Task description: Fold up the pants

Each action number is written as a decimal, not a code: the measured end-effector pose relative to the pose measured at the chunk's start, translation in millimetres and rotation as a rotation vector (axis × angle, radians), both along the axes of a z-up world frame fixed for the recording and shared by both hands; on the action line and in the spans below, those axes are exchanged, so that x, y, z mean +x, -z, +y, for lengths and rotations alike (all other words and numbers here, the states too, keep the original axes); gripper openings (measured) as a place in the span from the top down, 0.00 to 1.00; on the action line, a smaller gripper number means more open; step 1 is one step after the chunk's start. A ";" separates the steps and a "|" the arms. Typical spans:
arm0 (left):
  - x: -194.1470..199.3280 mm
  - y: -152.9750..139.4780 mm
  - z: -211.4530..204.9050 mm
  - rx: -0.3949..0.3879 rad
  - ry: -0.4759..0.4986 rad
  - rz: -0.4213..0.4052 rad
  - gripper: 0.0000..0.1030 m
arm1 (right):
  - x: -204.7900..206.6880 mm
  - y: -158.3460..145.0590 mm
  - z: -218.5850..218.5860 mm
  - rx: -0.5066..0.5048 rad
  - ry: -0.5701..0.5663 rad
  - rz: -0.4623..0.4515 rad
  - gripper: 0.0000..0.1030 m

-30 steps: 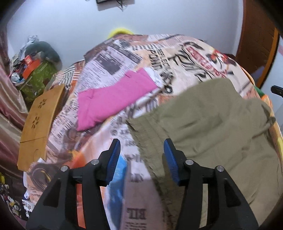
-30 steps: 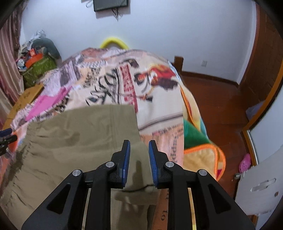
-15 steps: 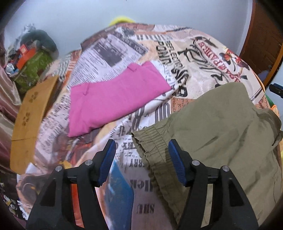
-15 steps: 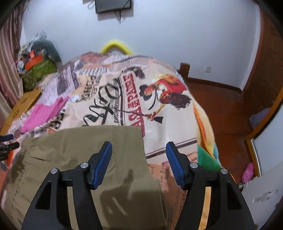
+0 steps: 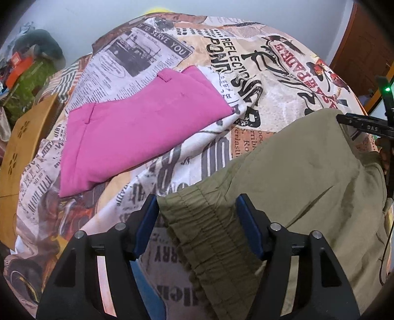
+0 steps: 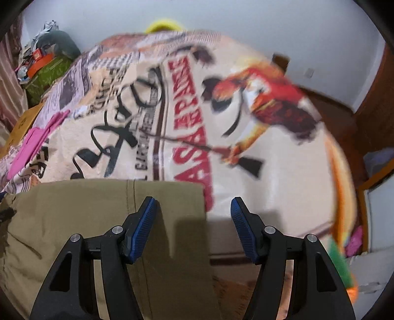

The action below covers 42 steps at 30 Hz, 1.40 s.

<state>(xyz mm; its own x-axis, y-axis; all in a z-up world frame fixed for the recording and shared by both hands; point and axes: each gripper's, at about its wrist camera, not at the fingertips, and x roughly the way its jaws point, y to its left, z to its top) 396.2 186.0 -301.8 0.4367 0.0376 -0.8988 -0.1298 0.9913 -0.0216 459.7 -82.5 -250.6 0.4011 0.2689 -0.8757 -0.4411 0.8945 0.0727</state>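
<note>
Olive pants (image 5: 303, 187) lie spread on the printed bedspread (image 5: 246, 81), nearest to where both tools hang. At the left gripper (image 5: 197, 221) the jaws stand wide, and the gathered elastic waistband (image 5: 204, 231) runs up between the blue pads (image 5: 147, 224) without being pinched; whether a pad brushes the cloth I cannot tell. The right gripper (image 6: 193, 227) is spread just as wide over the far right corner of the pants (image 6: 103, 214), its left pad (image 6: 142, 229) above the cloth, its right pad above bare bedspread (image 6: 246, 187). Beyond the waistband, a folded pink garment (image 5: 138, 130) rests flat on the newspaper print, apart from the olive cloth. Farther left, a wooden board (image 5: 24, 152) leans at the bed's edge. At the back, a green bag (image 6: 46, 71) stands against the pale wall (image 6: 246, 22).
</note>
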 end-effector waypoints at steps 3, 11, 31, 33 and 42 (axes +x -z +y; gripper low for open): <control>1.6 4.2 1.3 -0.023 -0.010 0.000 0.36 | -2.6 4.7 0.9 0.020 0.010 -0.027 0.43; 6.4 2.1 -0.3 -0.031 -0.030 -0.015 0.44 | -6.8 4.7 13.9 -0.035 -0.004 -0.057 0.88; -8.2 -113.6 -10.1 0.136 -0.036 -0.292 0.52 | -31.5 -145.3 1.5 0.089 0.072 -0.419 0.99; -9.2 -127.9 -9.3 0.146 -0.041 -0.318 0.52 | -37.8 -165.6 -0.3 0.111 0.071 -0.449 0.99; -36.1 -159.2 -12.6 0.154 -0.027 -0.350 0.52 | -81.1 -203.4 -9.4 0.138 0.043 -0.486 0.99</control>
